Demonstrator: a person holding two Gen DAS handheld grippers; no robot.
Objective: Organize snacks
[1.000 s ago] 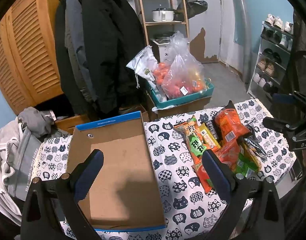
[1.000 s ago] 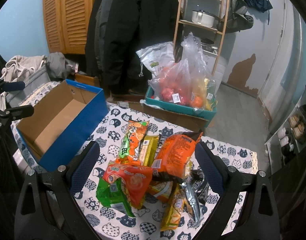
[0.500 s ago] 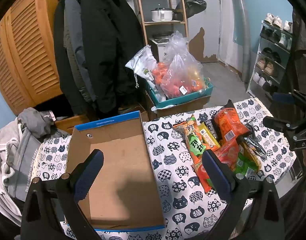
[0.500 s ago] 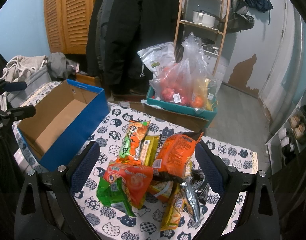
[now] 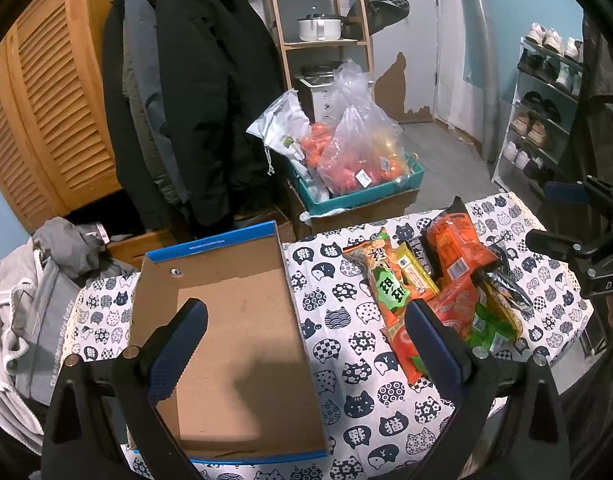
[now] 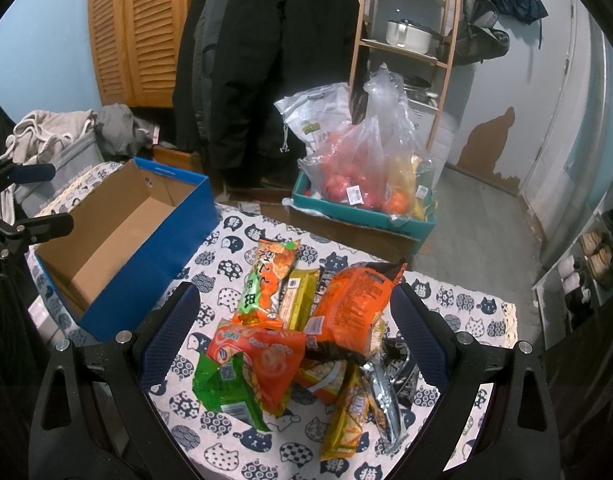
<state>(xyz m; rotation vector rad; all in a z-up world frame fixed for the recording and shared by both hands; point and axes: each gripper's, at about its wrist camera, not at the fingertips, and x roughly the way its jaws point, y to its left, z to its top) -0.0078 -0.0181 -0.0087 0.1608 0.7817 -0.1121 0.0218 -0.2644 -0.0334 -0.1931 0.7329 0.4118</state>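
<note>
light: dim, cool indoor | shadow: soft patch inside box [image 5: 242,380] | edges: strong fisheye bend, black vignette | focus: sharp

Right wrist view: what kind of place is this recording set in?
Most likely a home entryway or storage corner. Dark coats hang by louvered wooden doors, a shoe rack lines the wall, and a wooden shelf holds a cooking pot.

The letters "DAS" are read in white on the black body of the right gripper [image 5: 602,280] at three o'clock in the left wrist view. Large characters are printed on the green panel of an orange snack packet [image 5: 388,280], but they cannot be made out. Lettering on the grey bag [image 5: 46,344] at nine o'clock is too blurred to be read.
</note>
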